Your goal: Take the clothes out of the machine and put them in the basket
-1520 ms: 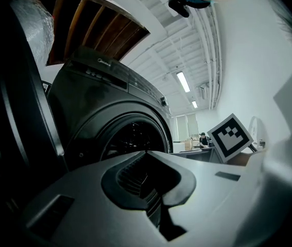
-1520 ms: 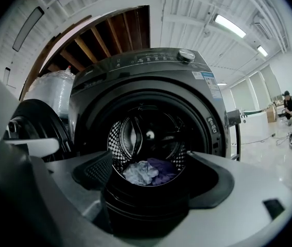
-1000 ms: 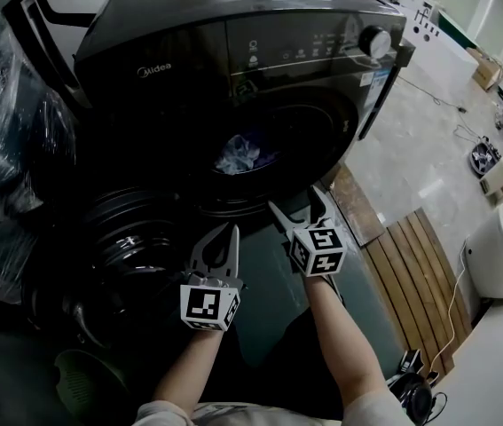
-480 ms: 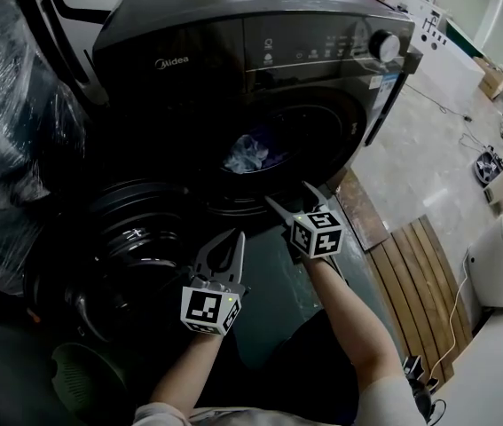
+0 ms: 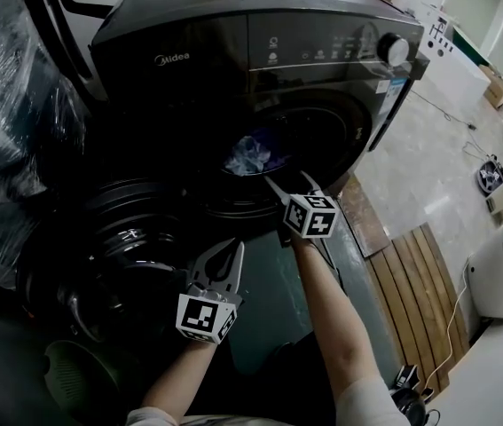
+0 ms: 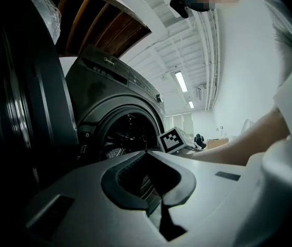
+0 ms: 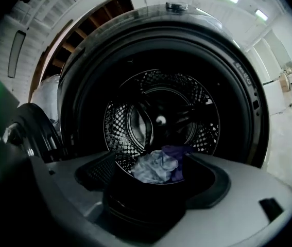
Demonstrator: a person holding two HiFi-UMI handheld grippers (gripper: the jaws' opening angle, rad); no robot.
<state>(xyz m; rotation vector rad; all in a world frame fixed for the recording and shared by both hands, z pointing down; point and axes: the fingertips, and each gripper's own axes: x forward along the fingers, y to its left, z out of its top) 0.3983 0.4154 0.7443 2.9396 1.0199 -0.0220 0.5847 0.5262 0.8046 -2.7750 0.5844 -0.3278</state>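
The dark front-loading washing machine (image 5: 260,51) stands with its round door (image 5: 122,247) swung out to the left. A crumpled pale grey-blue cloth (image 5: 249,153) and a purple one lie low in the drum; they show as the cloth (image 7: 155,167) in the right gripper view. My right gripper (image 5: 289,183) is just outside the drum mouth and points in. Its jaws are closing, with nothing pressed between them. My left gripper (image 5: 223,256) hangs open and empty lower down, in front of the door. A green basket (image 5: 78,375) sits at the bottom left.
A bulky plastic-wrapped load (image 5: 11,105) stands left of the machine. Wooden slats (image 5: 420,282) and a white appliance (image 5: 499,264) lie on the floor to the right. The open door takes up the space on my left.
My right gripper has moved up the picture toward the drum mouth and rolled a little. The left gripper has stayed almost where it was.
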